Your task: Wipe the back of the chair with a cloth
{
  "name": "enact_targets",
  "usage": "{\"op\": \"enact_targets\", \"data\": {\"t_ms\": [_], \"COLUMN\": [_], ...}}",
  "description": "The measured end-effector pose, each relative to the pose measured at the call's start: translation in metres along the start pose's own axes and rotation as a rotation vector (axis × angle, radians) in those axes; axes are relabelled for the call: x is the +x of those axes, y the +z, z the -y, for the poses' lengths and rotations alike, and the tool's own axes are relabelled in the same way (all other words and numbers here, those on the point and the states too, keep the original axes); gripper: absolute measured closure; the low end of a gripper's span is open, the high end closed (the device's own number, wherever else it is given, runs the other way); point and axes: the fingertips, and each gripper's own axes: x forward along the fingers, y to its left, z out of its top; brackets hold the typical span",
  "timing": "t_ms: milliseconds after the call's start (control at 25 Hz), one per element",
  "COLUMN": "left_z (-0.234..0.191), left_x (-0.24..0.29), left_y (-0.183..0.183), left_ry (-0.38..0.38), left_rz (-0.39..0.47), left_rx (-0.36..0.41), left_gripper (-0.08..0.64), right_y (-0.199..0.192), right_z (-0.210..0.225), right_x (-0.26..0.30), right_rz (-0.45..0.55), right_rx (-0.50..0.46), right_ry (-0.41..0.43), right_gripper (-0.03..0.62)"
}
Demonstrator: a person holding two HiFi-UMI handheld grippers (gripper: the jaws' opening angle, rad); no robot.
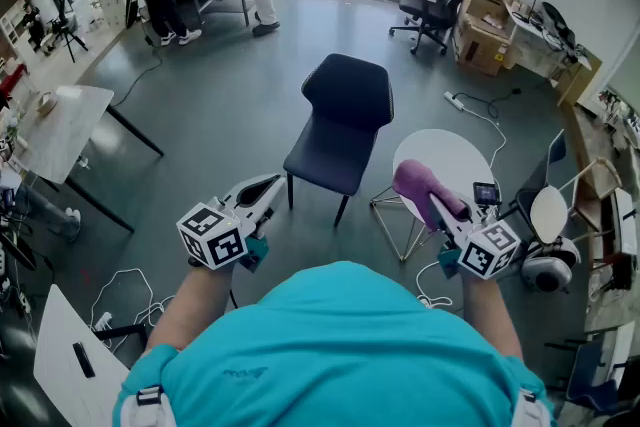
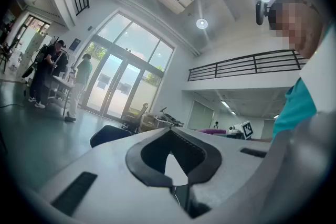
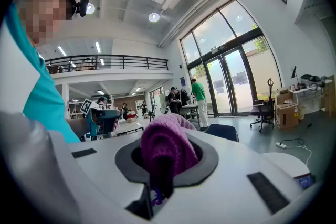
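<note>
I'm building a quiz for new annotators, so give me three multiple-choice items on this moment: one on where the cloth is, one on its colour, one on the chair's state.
1. Where is the cloth?
A) on the chair seat
B) in the right gripper
C) on the floor

2. What colour is the cloth?
A) purple
B) yellow
C) white

3. How does the chair stand?
A) tipped over
B) upright, with the cloth pressed on its back
C) upright, apart from both grippers

Answers:
1. B, the right gripper's jaws are shut on it.
2. A, it shows purple in both views.
3. C, the chair stands ahead of the left gripper and the right one, touched by neither.
</note>
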Motion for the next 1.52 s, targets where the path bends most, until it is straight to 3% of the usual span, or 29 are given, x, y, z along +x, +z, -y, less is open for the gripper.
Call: {"op": "enact_targets", "data": {"t_ms": [680,1280,1520], "left_z": [-0.02,-0.137,-0.175], "left_x": [-0.008,-0.112,-0.122], "left_y": [0.002,0.038,0.045], "left_ry": [-0.017,0.041,0.068], "left_rz": [0.006,0.024,0.015], "left_rx": [-0.019,-0.024,-0.033], "left_gripper": [0.555,0.555,0.555], "right_y": [0.005,0.021,0.023], "right_z": [-0.007,-0.065,-0.069], "right_x": [0.027,0.157,0.206], "right_rz": [0.003,0.026,0.014], "right_rx": [0.014,0.016,0.015], "right_ry": [0.008,0.031,0.069], "right_gripper": [0.544,0.541,0.541]}}
